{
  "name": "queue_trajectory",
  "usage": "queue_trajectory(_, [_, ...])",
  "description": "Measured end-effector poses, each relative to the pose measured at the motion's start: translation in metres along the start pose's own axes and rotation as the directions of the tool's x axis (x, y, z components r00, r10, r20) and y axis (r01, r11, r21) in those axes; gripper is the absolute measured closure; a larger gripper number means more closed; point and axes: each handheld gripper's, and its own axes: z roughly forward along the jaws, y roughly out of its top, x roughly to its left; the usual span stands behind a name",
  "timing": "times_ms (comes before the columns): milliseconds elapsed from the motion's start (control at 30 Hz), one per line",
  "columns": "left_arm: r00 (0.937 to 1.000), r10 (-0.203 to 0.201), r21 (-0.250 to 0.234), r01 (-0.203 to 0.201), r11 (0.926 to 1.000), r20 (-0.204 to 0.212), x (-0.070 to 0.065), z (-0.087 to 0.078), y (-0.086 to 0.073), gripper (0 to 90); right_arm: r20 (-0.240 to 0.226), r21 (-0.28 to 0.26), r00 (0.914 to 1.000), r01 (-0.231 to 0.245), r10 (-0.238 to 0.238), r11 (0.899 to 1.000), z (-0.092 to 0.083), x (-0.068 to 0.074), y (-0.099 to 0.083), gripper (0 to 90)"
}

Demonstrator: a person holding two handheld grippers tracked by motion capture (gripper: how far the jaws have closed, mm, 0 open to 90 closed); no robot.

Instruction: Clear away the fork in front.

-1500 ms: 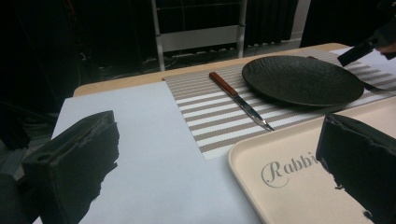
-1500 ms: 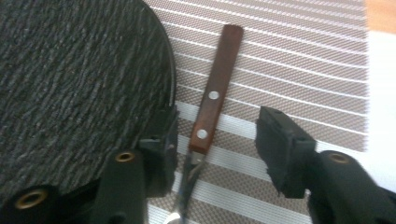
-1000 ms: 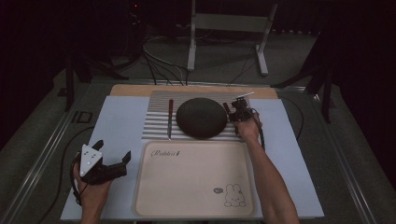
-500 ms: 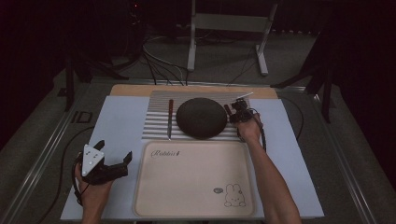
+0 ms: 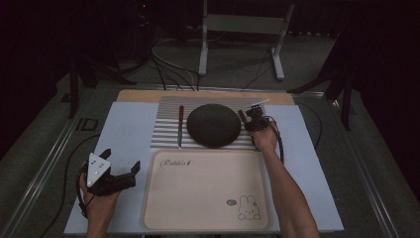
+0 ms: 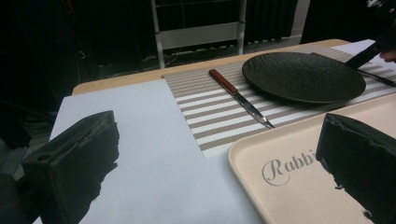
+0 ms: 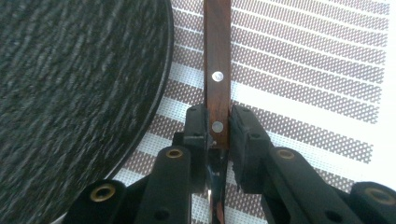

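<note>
Low in the right gripper view, the right gripper (image 7: 218,128) clamps a wooden-handled utensil (image 7: 217,60) beside the dark plate (image 7: 74,93), probably to lift it, while the left gripper (image 6: 219,177) waits open.

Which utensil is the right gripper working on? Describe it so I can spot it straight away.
Find the striped placemat behind the beige tray, with a dark round plate in its middle. The utensil with the wooden handle lies just right of the plate, and the right gripper has its jaws shut on that handle. Unlike the knife left of the plate, it has a gripper on it.
</note>
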Motion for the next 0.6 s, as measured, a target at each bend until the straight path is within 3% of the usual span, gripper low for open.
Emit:
queue_trajectory(267, [1.0, 0.007, 0.003, -0.007, 1.0, 0.001, -0.001, 0.001, 0.0, 0.0, -0.001, -0.112, 0.9993, 0.037, -0.038, 0.993, -0.024, 0.0, -0.003, 78.0])
queue_trajectory(600, [0.9999, 0.011, 0.01, -0.011, 0.9999, 0.002, -0.002, 0.002, 0.0, 0.0, 0.013, -0.256, 0.9942, 0.107, -0.107, 0.961, -0.056, 0.004, -0.017, 78.0])
